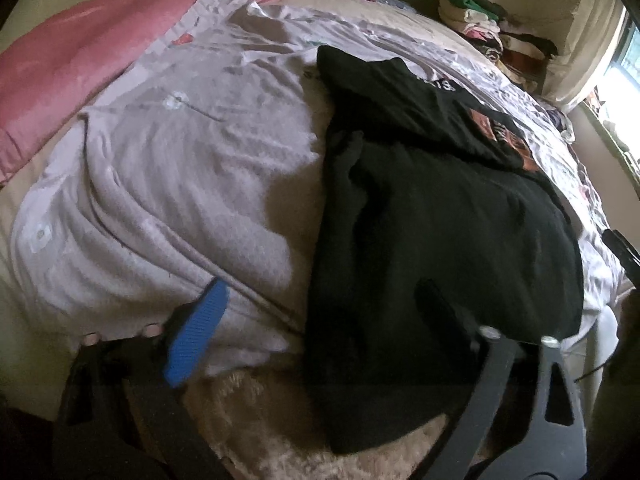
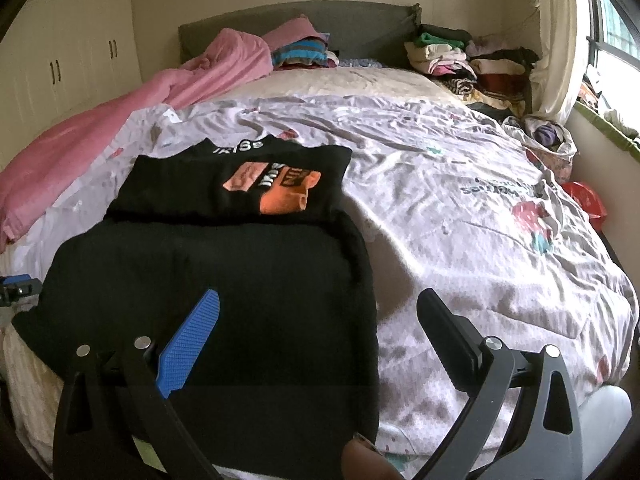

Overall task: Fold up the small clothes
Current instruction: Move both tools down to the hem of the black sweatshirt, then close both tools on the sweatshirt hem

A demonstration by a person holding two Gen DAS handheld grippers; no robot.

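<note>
Black shirt (image 2: 224, 264): is being seen lying on the pale printed sheet (image 2: 460, 208) at the bed's near edge, its bottom half doubled up (orange print (image 2: 276, 188) showing).
Open room: is being left wide to its right.
Left gripper (image 1: 320, 312): is being held with jaws apart, straddling the shirt's left edge.
Right gripper (image 2: 320, 320): is being held with jaws apart over its right edge.
Texture: soft knit, creased sheet.

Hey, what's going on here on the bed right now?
A person is folding clothes with a hand-held tool in each hand. A black top with an orange print lies on the bedspread, its near half already doubled over. The left tool and the right tool both hover open over its near edge, gripping nothing. Folded stacks sit by the headboard.
</note>
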